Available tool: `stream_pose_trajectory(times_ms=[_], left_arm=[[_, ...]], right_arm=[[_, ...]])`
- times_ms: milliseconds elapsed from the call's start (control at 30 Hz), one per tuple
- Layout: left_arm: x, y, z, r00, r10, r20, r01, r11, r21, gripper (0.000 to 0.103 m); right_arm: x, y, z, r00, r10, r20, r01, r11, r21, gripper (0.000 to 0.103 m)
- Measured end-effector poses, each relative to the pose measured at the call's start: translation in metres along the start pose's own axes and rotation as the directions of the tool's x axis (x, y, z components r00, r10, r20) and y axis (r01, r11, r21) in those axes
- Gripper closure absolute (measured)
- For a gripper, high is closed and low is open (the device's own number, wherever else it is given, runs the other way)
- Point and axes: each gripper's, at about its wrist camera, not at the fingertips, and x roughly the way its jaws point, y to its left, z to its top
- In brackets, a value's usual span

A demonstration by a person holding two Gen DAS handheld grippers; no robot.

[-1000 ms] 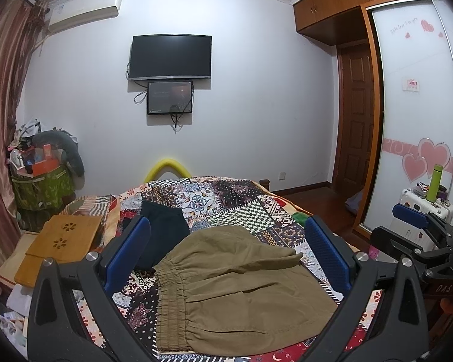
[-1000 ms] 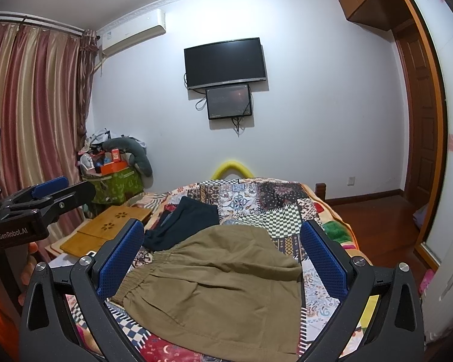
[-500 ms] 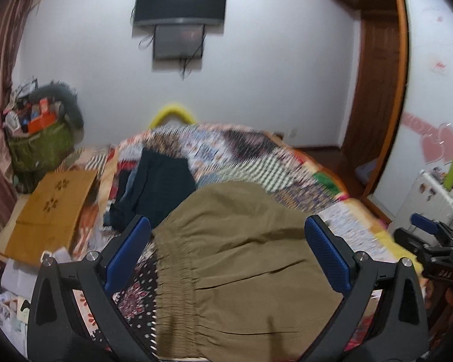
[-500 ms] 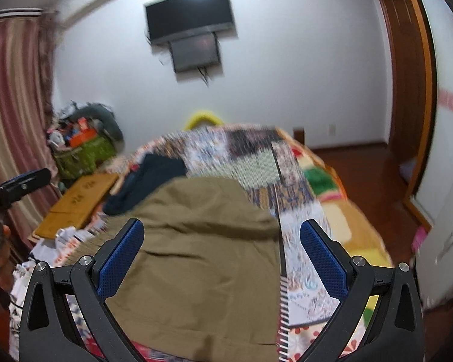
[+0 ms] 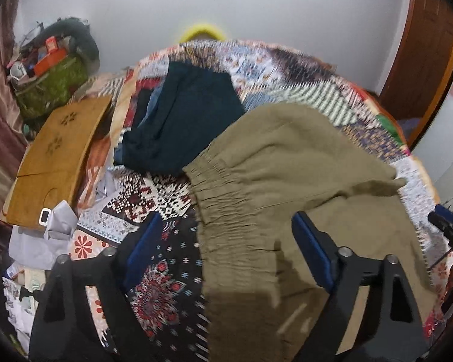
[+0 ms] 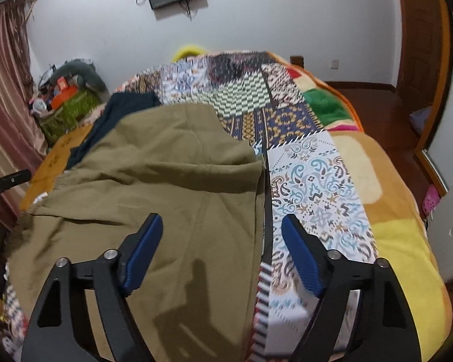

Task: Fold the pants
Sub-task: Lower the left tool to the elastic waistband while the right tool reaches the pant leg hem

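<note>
Olive-brown pants [image 5: 287,181] lie spread on a patchwork bed quilt [image 5: 154,202], the elastic waistband [image 5: 223,199] toward the left. My left gripper [image 5: 226,250] is open and empty, low over the waistband edge. In the right wrist view the same pants [image 6: 154,181] cover the left half of the bed. My right gripper [image 6: 222,253] is open and empty, hovering over the pants' right edge where it meets the quilt [image 6: 314,181]. The right gripper's tip also shows at the right edge of the left wrist view [image 5: 447,223].
A dark navy garment [image 5: 181,114] lies folded behind the pants. A wooden lap tray [image 5: 54,154] and a green bag [image 5: 51,87] of clutter sit left of the bed. A wooden door [image 6: 419,30] and floor lie to the right.
Both grippers have tilted down and moved closer to the bed. The pants now fill much more of each view. Both stay open.
</note>
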Motion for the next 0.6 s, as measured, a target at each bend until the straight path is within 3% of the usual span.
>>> stream_pose_trajectory(times_ms=[233,400,600], left_arm=[[0.042,0.010,0.003,0.989,-0.021,-0.148,0.025,0.999,0.024,0.022],[0.062,0.013,0.002,0.972,-0.073,-0.222,0.077,0.997,0.010,0.021],[0.077,0.018,-0.005,0.957,-0.134,-0.259,0.123,0.991,-0.058,0.017]], right_arm=[[0.042,-0.016,0.012,0.994,0.018,-0.111,-0.018,1.000,-0.006,0.054],[0.066,-0.024,0.017,0.984,0.061,-0.165,-0.061,0.998,0.008,0.058],[0.081,-0.019,0.012,0.977,0.053,-0.208,-0.063,0.997,-0.042,0.060]])
